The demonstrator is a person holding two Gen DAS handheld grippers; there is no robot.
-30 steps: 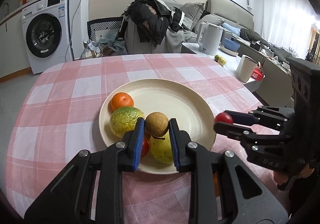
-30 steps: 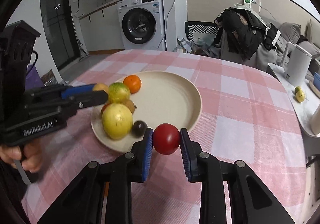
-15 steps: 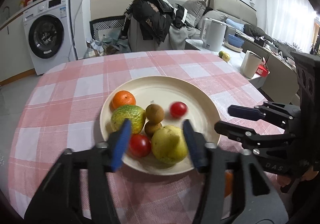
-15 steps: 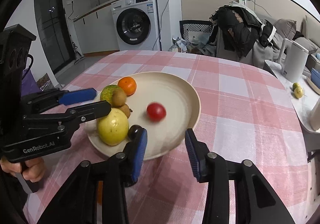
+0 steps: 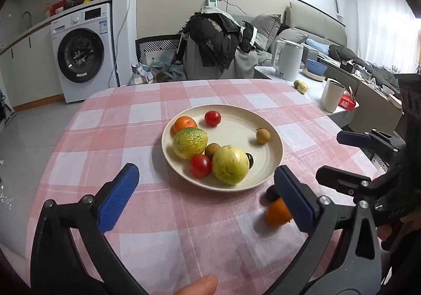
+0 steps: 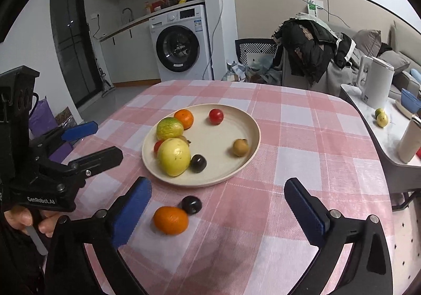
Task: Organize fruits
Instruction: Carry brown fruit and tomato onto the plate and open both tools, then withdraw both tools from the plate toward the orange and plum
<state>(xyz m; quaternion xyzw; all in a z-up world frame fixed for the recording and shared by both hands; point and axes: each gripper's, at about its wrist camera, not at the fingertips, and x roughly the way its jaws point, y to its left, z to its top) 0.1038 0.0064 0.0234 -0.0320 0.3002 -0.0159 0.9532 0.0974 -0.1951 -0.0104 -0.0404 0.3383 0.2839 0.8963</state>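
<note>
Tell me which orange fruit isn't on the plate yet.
The orange on the checked cloth, next to a dark plum, just short of the plate. The other orange sits on the plate's far side.

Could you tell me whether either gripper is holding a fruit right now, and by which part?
Nothing is held: the left gripper and right gripper have just opened and stand empty.

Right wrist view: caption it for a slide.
Open right tool above an orange and dark fruit on the cloth, near the fruit-filled plate.
</note>
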